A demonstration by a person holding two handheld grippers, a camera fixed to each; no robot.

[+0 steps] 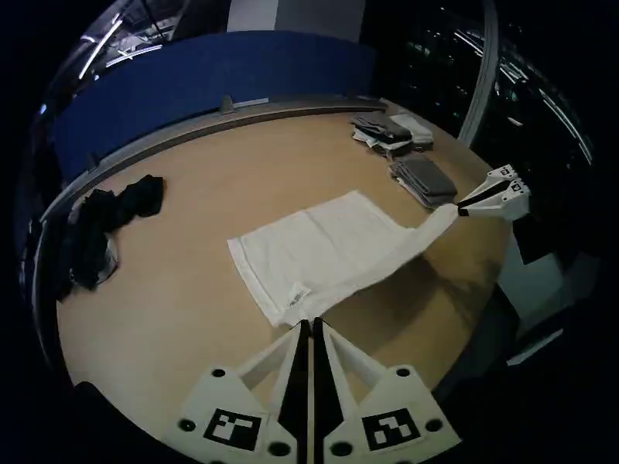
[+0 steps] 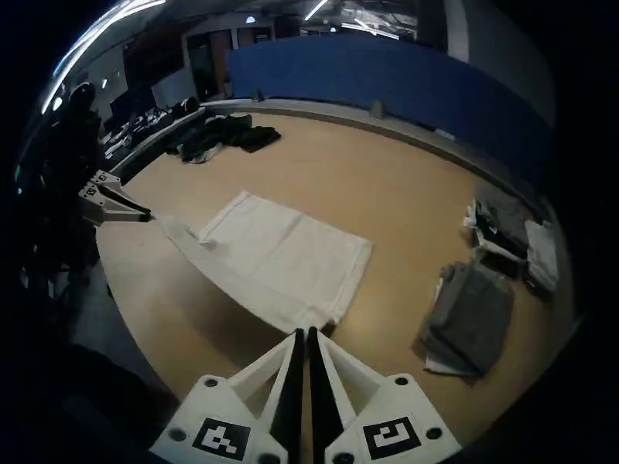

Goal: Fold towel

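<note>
Left gripper view: towel spread mid-table, near corner clenched in left gripper. Right gripper view: right gripper pinching the other near corner; bare table beyond, grey stack rightward.

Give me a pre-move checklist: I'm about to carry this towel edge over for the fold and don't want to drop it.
1. Left gripper shut on white terry towel corner: ok.
2. Right gripper shut on the other near corner: ok.
3. Held edge lifted off round wooden table: ok.
4. Far half lying flat: ok.
5. Folded grey towel stack apart from the towel: ok.
6. How deep each grip bites: cannot tell.
</note>
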